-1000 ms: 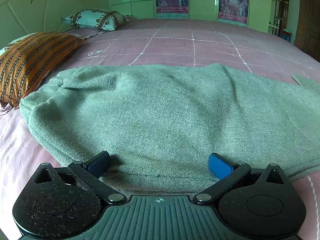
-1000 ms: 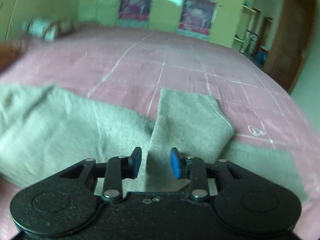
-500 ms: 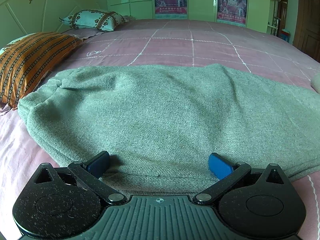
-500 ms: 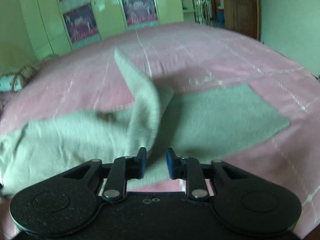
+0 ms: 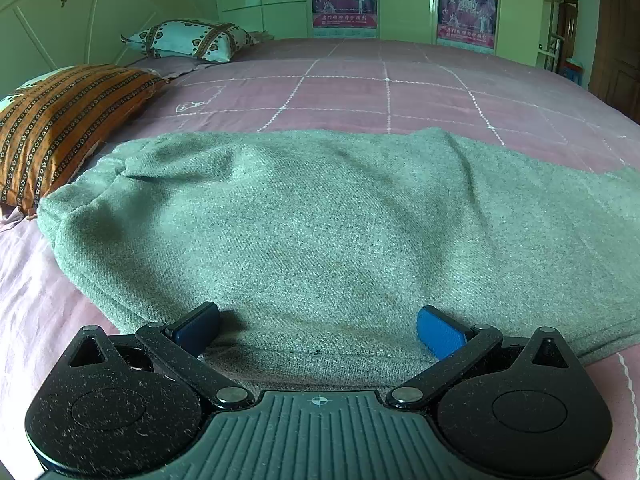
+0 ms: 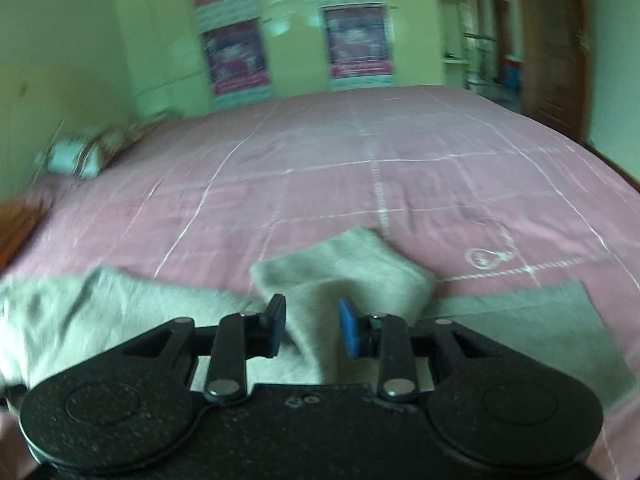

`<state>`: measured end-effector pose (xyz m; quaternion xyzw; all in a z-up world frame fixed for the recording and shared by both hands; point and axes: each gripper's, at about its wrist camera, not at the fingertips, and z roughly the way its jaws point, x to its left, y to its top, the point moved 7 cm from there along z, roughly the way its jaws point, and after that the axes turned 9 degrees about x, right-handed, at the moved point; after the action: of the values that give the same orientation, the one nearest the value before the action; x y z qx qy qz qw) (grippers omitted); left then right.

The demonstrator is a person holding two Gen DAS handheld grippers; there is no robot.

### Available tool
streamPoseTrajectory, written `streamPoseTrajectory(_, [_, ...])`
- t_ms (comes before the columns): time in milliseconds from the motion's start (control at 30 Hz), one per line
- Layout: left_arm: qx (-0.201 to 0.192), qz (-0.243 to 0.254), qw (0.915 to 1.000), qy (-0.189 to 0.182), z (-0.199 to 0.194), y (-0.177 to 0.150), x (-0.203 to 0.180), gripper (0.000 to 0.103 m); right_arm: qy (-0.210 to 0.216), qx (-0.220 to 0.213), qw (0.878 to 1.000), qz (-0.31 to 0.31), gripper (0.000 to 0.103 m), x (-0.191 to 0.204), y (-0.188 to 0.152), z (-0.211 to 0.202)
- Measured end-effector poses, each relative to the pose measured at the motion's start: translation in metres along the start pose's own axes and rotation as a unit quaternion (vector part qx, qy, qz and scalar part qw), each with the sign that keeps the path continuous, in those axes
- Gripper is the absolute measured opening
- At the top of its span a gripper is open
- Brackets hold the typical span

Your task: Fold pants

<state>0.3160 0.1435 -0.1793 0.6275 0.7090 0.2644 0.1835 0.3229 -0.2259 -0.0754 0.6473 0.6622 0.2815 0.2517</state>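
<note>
Pants (image 5: 320,216) on bed (image 5: 384,92), pillows (image 5: 60,120) left

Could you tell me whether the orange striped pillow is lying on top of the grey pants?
No, the orange striped pillow lies beside the grey pants.

pants (image 5: 320,216) coarse matt grey-green woven cloth; bedsheet (image 5: 360,92) smooth pink cloth; left gripper (image 5: 318,330) speckled matt black plastic, blue pads (image 5: 438,336), shiny metal rivets (image 5: 405,393)
</note>
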Motion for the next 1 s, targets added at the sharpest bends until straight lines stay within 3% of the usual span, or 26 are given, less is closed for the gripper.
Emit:
streamPoseTrajectory(67, [0.000, 0.000, 1.0000, 0.000, 0.000, 0.000, 0.000, 0.103, -0.033, 0.021, 0.998, -0.051, 0.022, 0.012, -0.003, 0.010])
streamPoseTrajectory(133, [0.000, 0.000, 1.0000, 0.000, 0.000, 0.000, 0.000, 0.103, -0.064, 0.038, 0.995, -0.067, 0.014, 0.012, -0.005, 0.018])
streamPoseTrajectory(167, [0.000, 0.000, 1.0000, 0.000, 0.000, 0.000, 0.000, 0.103, -0.069, 0.033, 0.996, -0.048, 0.000, 0.006, -0.005, 0.015])
streamPoseTrajectory(267, [0.000, -0.001, 1.0000, 0.000, 0.000, 0.000, 0.000, 0.103, -0.058, -0.016, 0.994, 0.088, 0.000, -0.035, -0.009, -0.016])
streamPoseTrajectory(300, [0.000, 0.000, 1.0000, 0.000, 0.000, 0.000, 0.000, 0.103, -0.052, -0.033, 0.987, 0.150, 0.000, -0.055, -0.018, -0.028])
streamPoseTrajectory(367, [-0.001, -0.001, 1.0000, -0.001, 0.001, 0.000, 0.000, 0.103, -0.016, -0.037, 0.954, 0.298, 0.000, -0.094, -0.053, -0.040])
streamPoseTrajectory(433, [-0.001, 0.000, 1.0000, 0.000, 0.001, 0.000, 0.000, 0.103, 0.003, 0.009, 0.921, 0.390, 0.003, -0.120, -0.096, -0.030])
streamPoseTrajectory(500, [-0.001, 0.000, 1.0000, 0.000, 0.000, 0.000, 0.000, 0.103, 0.033, 0.008, 0.918, 0.396, 0.002, -0.127, -0.108, -0.031])
streamPoseTrajectory(567, [-0.001, 0.000, 1.0000, 0.001, 0.000, 0.000, 0.000, 0.103, 0.006, 0.001, 0.939, 0.343, 0.013, -0.123, -0.097, -0.042])
streamPoseTrajectory(600, [-0.001, 0.000, 1.0000, 0.001, 0.000, 0.000, 0.000, 0.103, -0.009, 0.001, 0.951, 0.309, 0.023, -0.119, -0.089, -0.046])
streamPoseTrajectory(667, [-0.001, 0.000, 1.0000, 0.002, 0.000, 0.000, 0.000, 0.103, -0.034, 0.001, 0.970, 0.240, 0.032, -0.109, -0.075, -0.049])
streamPoseTrajectory(733, [-0.001, 0.000, 1.0000, 0.001, 0.000, 0.000, 0.000, 0.103, -0.070, 0.001, 0.983, 0.171, 0.035, -0.099, -0.065, -0.049])
streamPoseTrajectory(800, [-0.001, 0.001, 1.0000, 0.002, 0.000, 0.000, 0.000, 0.103, -0.109, -0.003, 0.988, 0.105, 0.050, -0.089, -0.058, -0.050])
streamPoseTrajectory(833, [-0.001, 0.001, 1.0000, 0.002, 0.000, 0.000, 0.000, 0.103, -0.122, -0.010, 0.990, 0.070, 0.051, -0.080, -0.056, -0.052])
streamPoseTrajectory(933, [0.000, 0.002, 1.0000, 0.003, 0.000, 0.000, 0.000, 0.103, -0.171, -0.045, 0.983, -0.056, 0.046, -0.062, -0.050, -0.060])
streamPoseTrajectory(1000, [0.000, 0.001, 1.0000, 0.003, 0.000, 0.000, 0.000, 0.103, -0.162, -0.065, 0.980, -0.091, 0.000, -0.057, -0.048, -0.064])
